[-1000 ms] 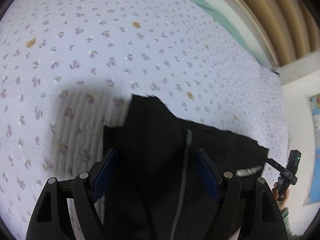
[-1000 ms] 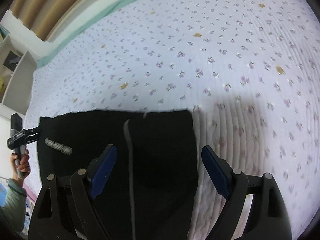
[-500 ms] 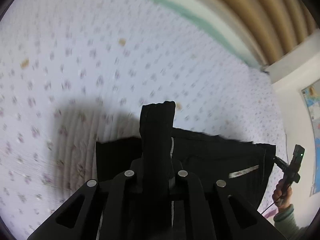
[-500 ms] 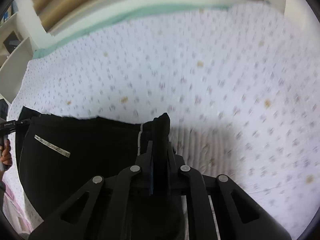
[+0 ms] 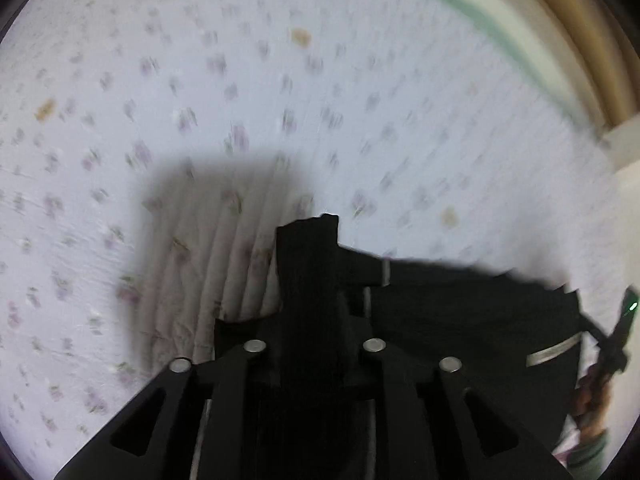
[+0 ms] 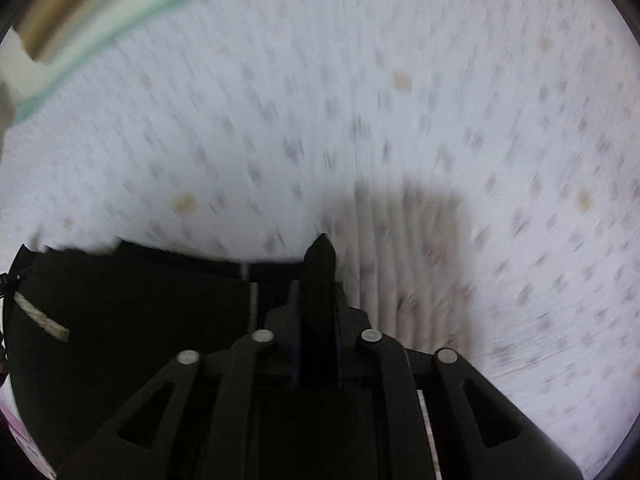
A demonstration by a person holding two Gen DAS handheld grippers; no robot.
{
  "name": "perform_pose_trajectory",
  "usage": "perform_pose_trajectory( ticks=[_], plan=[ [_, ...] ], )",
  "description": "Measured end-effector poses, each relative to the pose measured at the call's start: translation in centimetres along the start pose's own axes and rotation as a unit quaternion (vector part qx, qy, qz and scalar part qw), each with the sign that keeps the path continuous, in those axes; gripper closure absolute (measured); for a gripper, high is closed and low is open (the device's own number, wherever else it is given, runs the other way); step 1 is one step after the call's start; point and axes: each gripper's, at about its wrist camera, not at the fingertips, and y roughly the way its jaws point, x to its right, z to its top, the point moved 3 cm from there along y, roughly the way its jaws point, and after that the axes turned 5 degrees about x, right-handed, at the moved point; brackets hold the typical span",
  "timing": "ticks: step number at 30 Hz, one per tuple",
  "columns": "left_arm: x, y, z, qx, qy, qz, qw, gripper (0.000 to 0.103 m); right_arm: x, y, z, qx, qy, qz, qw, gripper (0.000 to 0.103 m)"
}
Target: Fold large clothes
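The left hand-held gripper is closed tight on a bunched fold of the black garment, and a tuft of dark cloth stands up past its fingertips. The right hand-held gripper is pinched the same way on another fold of the black garment, with a narrow peak of fabric rising between its closed fingers. The garment lies on the bed, which is covered by a pale quilted spread printed with small purple flowers and a few tan ones. Seen from the left wrist, most of the garment spreads out to the right of the pinched fold, and a pale strip marks the cloth near its far right edge. Seen from the right wrist, the garment spreads to the left of the pinched fold, and the same pale strip sits near its left edge. A thin grey stripe runs down the cloth just left of the right gripper. Each gripper casts a dark shadow on the bed beside the garment, where the quilting ridges show. Beyond the garment's right edge in the left view, the person's other hand holds a dark handle with a small green light. Both views are blurred.
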Motion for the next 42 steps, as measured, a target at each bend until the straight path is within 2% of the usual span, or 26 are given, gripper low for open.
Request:
perform_pose_trajectory(
  ticks=[2, 3, 5, 8, 10, 11, 12, 13, 15, 17, 19, 21, 24, 25, 27, 29, 31, 33, 36, 38, 40, 42],
  plan=[
    [0.0, 0.3, 0.0, 0.003, -0.004, 0.002, 1.0, 0.08, 0.4, 0.4, -0.3, -0.003, 0.012, 0.004, 1.0, 0.083],
    [-0.2, 0.2, 0.1, 0.001, -0.013, -0.003, 0.9999, 0.079, 0.7, 0.1, -0.3, -0.004, 0.021, 0.011, 1.0, 0.076],
    [-0.8, -0.5, 0.6, -0.003, -0.028, -0.018, 0.9994, 0.079, 1.7, -0.6, -0.3, -0.006, 0.046, 0.032, 0.998, 0.072],
    [-1.9, -3.8, 1.3, 0.017, -0.04, -0.045, 0.998, 0.078, 2.6, -3.8, -0.1, 0.007, 0.059, 0.052, 0.997, 0.069],
    [-2.6, -7.1, 1.3, 0.045, -0.051, -0.064, 0.9956, 0.071, 2.4, -7.4, -0.4, 0.036, 0.049, 0.058, 0.996, 0.055],
    [-2.8, -9.0, 1.2, 0.059, -0.052, -0.07, 0.9945, 0.062, 2.1, -9.0, -0.4, 0.047, 0.044, 0.063, 0.996, 0.038],
    [-2.8, -10.4, 1.1, 0.07, -0.049, -0.074, 0.9936, 0.059, 1.6, -11.4, -0.8, 0.065, 0.039, 0.074, 0.994, 0.022],
    [-2.4, -12.2, 0.7, 0.083, -0.041, -0.082, 0.9923, 0.058, 1.2, -12.9, -1.2, 0.077, 0.037, 0.082, 0.993, 0.017],
    [-1.2, -13.9, -0.2, 0.09, -0.022, -0.096, 0.9911, 0.054, -0.3, -15.2, -2.2, 0.091, 0.031, 0.102, 0.99, 0.017],
    [1.6, -14.6, -2.3, 0.086, 0.006, -0.11, 0.9901, 0.049, -3.2, -16.3, -3.8, 0.081, 0.009, 0.119, 0.99, 0.017],
    [4.9, -14.3, -4.9, 0.055, 0.042, -0.135, 0.9885, 0.047, -5.9, -16.5, -5.7, 0.065, -0.016, 0.125, 0.99, 0.017],
    [7.7, -13.4, -7.6, 0.032, 0.079, -0.141, 0.9863, 0.047, -9.2, -15.8, -8.2, 0.037, -0.05, 0.126, 0.99, 0.017],
    [11.4, -11.0, -11.7, 0.003, 0.133, -0.116, 0.9843, 0.047, -12.0, -13.8, -11.1, 0.011, -0.088, 0.088, 0.992, 0.018],
    [12.1, -9.2, -13.1, -0.025, 0.133, -0.114, 0.9842, 0.047, -12.6, -12.6, -11.9, -0.002, -0.092, 0.079, 0.993, 0.021],
    [12.2, -7.0, -14.8, -0.044, 0.134, -0.077, 0.9871, 0.047, -13.1, -10.2, -13.3, -0.024, -0.096, 0.067, 0.993, 0.021],
    [12.1, -5.4, -15.3, -0.046, 0.139, -0.062, 0.9873, 0.047, -13.2, -7.5, -14.4, -0.041, -0.094, 0.056, 0.993, 0.019],
    [11.5, -4.4, -15.0, -0.05, 0.112, -0.061, 0.9906, 0.047, -13.4, -6.3, -14.8, -0.032, -0.103, 0.048, 0.993, 0.016],
    [11.6, -4.4, -14.7, -0.052, 0.105, -0.056, 0.9915, 0.047, -13.6, -5.9, -14.9, -0.024, -0.104, 0.039, 0.994, 0.015],
    [12.2, -5.5, -14.8, -0.051, 0.122, -0.043, 0.9903, 0.046, -13.4, -6.5, -14.5, -0.034, -0.094, 0.045, 0.994, 0.017],
    [12.8, -7.2, -14.7, -0.045, 0.139, -0.047, 0.9882, 0.046, -13.1, -8.0, -13.5, -0.035, -0.081, 0.076, 0.993, 0.025],
    [13.5, -9.2, -13.8, -0.024, 0.15, -0.063, 0.9864, 0.046, -12.8, -9.7, -12.0, -0.013, -0.076, 0.098, 0.992, 0.027],
    [13.7, -10.1, -11.8, -0.004, 0.143, -0.073, 0.9869, 0.046, -12.2, -10.8, -9.4, 0.02, -0.073, 0.081, 0.994, 0.027]
  ],
)
